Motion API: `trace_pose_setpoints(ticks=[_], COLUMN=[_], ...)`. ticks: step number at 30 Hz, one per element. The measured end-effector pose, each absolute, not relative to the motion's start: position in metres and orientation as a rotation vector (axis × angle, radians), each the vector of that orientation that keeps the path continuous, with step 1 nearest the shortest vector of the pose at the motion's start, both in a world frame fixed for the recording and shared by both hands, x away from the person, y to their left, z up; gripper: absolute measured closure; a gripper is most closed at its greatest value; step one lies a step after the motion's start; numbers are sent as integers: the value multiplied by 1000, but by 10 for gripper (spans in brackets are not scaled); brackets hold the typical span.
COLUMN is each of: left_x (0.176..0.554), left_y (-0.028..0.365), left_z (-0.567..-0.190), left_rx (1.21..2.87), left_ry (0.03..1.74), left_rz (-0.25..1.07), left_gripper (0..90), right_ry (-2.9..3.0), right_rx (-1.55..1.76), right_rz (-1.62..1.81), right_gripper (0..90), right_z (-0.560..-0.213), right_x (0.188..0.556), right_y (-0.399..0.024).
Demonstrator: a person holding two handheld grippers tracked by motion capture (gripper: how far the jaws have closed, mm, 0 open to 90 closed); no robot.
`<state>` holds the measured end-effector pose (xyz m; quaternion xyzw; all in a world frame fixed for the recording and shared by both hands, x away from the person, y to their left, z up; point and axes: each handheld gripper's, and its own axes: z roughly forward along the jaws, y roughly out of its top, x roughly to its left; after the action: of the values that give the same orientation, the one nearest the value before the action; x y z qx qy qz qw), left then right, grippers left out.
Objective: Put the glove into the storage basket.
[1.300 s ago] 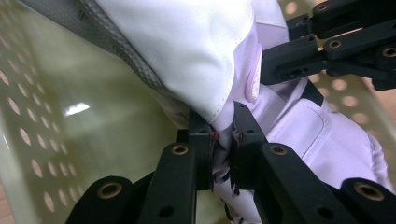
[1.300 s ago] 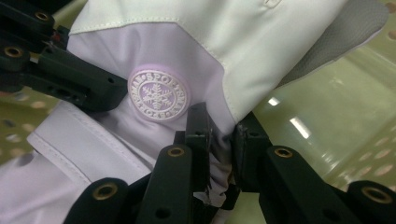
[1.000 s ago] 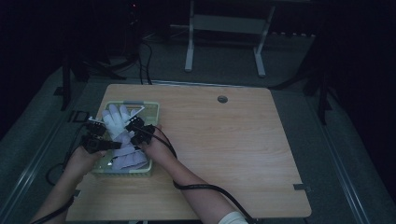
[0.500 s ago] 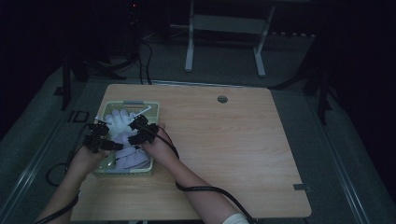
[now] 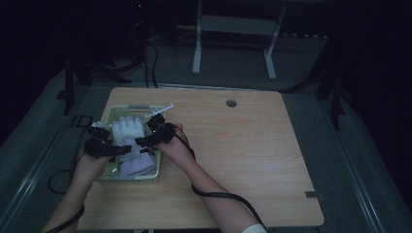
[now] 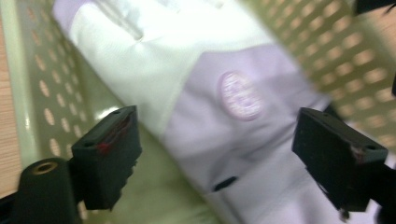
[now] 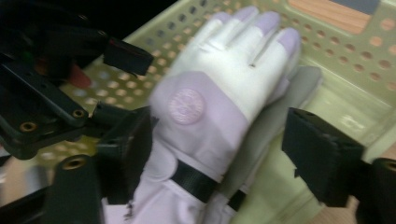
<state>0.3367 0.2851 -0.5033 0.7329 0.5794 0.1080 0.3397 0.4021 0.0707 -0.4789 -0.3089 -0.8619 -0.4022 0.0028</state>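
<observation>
Now | glove [image 7: 210,112] in basket [image 7: 345,60] | lies between both grippers' just-opened jaws, unpinched

Basket [image 5: 127,178] sits on the table [image 5: 252,155], at its left part near the person's edge. Glove [image 5: 128,128] lies inside the basket, fingers toward the far rim, cuff toward the near rim. Left hand-held gripper [image 5: 114,150] hangs over the basket's left side, right hand-held gripper [image 5: 141,141] over its right side; the glove lies between and below them.
</observation>
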Motion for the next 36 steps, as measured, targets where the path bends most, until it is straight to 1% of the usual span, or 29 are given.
trace_pose_setpoints(ticks=[1, 3, 4, 6, 8, 11, 16, 22, 36], left_x=[334, 329, 329, 323, 320, 315, 312, 308, 305], left_y=[284, 281, 281, 275, 271, 264, 246, 225, 181], left_z=[-501, -498, -498, -495, -494, -492, -488, -480, -477], left_rx=[1908, 1889, 1889, 1861, 1838, 1792, 1847, 1872, 1904], left_ry=[1493, 1460, 1460, 1390, 1343, 1317, 1282, 1231, 1123], left_rz=[304, 327, 327, 334, 316, 302, 329, 361, 338], left_gripper=[68, 22, 21, 21, 21, 22, 22, 22, 22], right_ry=[-2692, -2714, -2714, -2711, -2721, -2717, -2738, -2768, -2813], right_rx=[-956, -948, -948, -924, -908, -909, -921, -931, -939], right_rz=[-1285, -1301, -1301, -1340, -1350, -1339, -1362, -1351, -1384], right_gripper=[203, 191, 191, 160, 152, 152, 147, 145, 137], right_z=[-477, -475, -475, -474, -473, -471, -470, -470, -471], right_x=[402, 403, 403, 403, 403, 404, 405, 406, 402], right_y=[68, 63, 63, 56, 51, 42, 25, 5, -39])
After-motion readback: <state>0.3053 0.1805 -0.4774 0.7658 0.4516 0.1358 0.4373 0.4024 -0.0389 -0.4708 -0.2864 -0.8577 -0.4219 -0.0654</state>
